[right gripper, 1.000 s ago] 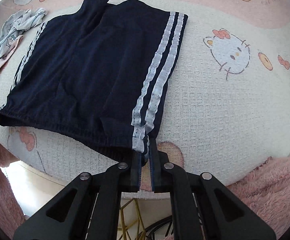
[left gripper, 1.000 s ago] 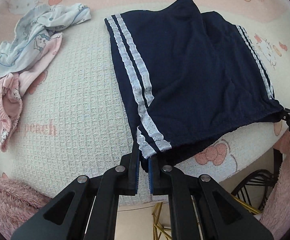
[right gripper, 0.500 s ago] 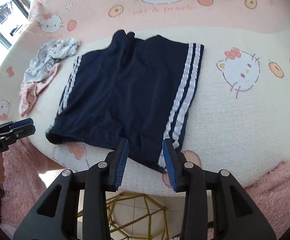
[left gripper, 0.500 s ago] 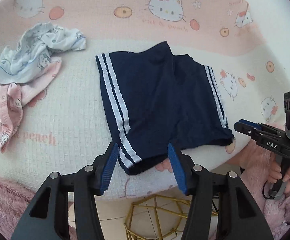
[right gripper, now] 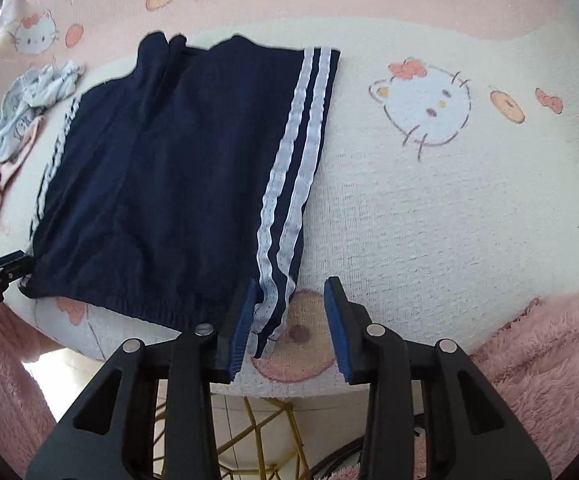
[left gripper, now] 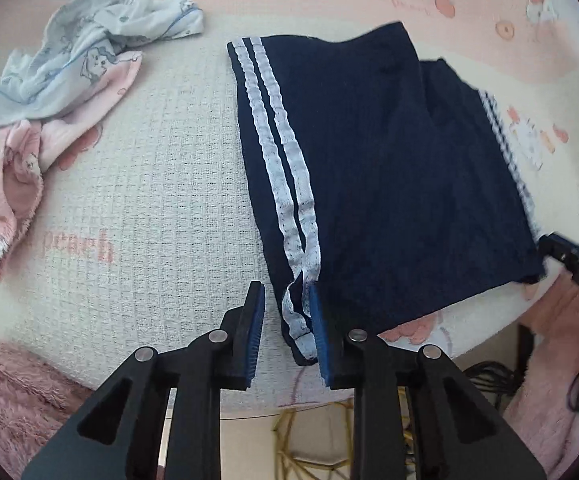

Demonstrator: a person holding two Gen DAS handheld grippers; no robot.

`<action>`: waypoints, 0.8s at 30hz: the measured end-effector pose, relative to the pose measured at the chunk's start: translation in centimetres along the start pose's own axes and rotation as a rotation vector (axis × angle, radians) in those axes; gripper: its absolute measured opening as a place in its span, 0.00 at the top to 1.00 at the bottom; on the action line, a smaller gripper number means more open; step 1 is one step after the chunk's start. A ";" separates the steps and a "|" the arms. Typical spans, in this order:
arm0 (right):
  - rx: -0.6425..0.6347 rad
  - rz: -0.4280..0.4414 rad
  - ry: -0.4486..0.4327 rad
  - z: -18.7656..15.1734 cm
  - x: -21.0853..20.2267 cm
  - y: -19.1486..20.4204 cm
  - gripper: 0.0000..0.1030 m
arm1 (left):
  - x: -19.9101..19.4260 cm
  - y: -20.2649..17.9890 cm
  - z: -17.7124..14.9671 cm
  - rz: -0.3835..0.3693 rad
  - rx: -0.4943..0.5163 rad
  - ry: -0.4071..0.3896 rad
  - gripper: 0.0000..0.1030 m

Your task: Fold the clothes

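Currently the navy shorts [left gripper: 389,168] are spread flat on the cartoon-print blanket [right gripper: 429,220], waistband at the near edge. Both left tongs [left gripper: 285,312] and right tongs [right gripper: 289,312] are held released, each straddling a waistband corner. Closing on both corners seems required next.

Bare blanket [right gripper: 429,216] right of shorts [right gripper: 169,184], crumpled clothes [left gripper: 61,92] left

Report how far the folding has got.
Done: navy shorts lie spread flat on the blanket. In hand: left gripper and right gripper, both open, straddle the waistband corners. Left: every fold, plus the crumpled pale clothes, untouched.
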State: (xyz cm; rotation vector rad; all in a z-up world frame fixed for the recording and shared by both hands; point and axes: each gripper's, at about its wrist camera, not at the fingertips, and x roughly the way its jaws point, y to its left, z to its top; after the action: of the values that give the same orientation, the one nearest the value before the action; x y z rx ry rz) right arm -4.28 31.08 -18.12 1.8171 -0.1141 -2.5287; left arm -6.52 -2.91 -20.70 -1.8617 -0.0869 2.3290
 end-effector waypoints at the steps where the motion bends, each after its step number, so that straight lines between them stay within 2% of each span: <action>1: 0.004 0.032 0.004 -0.1 -0.2 -0.1 0.64 | 0.0 0.3 -0.1 -0.033 -0.021 0.007 0.75; 3: 0.013 0.116 0.052 -0.5 0.3 -0.2 0.64 | -0.1 0.9 -0.4 -0.098 -0.064 0.020 0.75; 5: 0.024 0.132 0.117 -1.1 1.2 -0.2 0.64 | -0.1 1.5 -0.6 -0.158 -0.103 0.035 0.75; 8: 0.017 0.103 0.164 -1.2 2.3 0.0 0.62 | 0.5 0.4 -1.1 -0.123 -0.066 0.048 0.75; 10: 0.003 0.103 0.160 -1.1 2.4 0.2 0.58 | 0.6 -0.3 -1.0 -0.080 -0.028 0.040 0.75; 11: -0.016 0.093 0.153 -1.1 2.3 0.4 0.61 | 0.6 -0.6 -1.0 -0.059 -0.012 0.036 0.78; 12: -0.033 0.091 0.145 -1.1 2.2 0.6 0.66 | 0.7 -0.6 -0.9 -0.042 -0.007 0.037 0.80; 13: -0.044 0.091 0.138 -1.2 2.0 0.7 0.79 | 0.9 -0.5 -0.9 -0.035 -0.005 0.039 0.81; 16: -0.055 0.073 0.130 -1.6 1.1 0.6 0.88 | 0.9 -0.2 -1.7 -0.042 -0.002 0.066 0.83; 20: -0.072 0.062 0.153 -2.3 0.2 0.4 0.88 | 0.6 0.7 -2.1 -0.048 0.019 0.100 0.83; 24: -0.051 0.104 0.076 -1.8 -2.3 0.0 0.86 | -0.3 1.4 -1.2 -0.101 -0.006 0.107 0.82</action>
State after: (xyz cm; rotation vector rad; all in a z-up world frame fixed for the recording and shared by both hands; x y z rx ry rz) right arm -1.81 31.18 -16.54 1.8356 -0.1373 -2.3685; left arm -5.45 -4.44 -20.88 -1.9340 -0.1710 2.1613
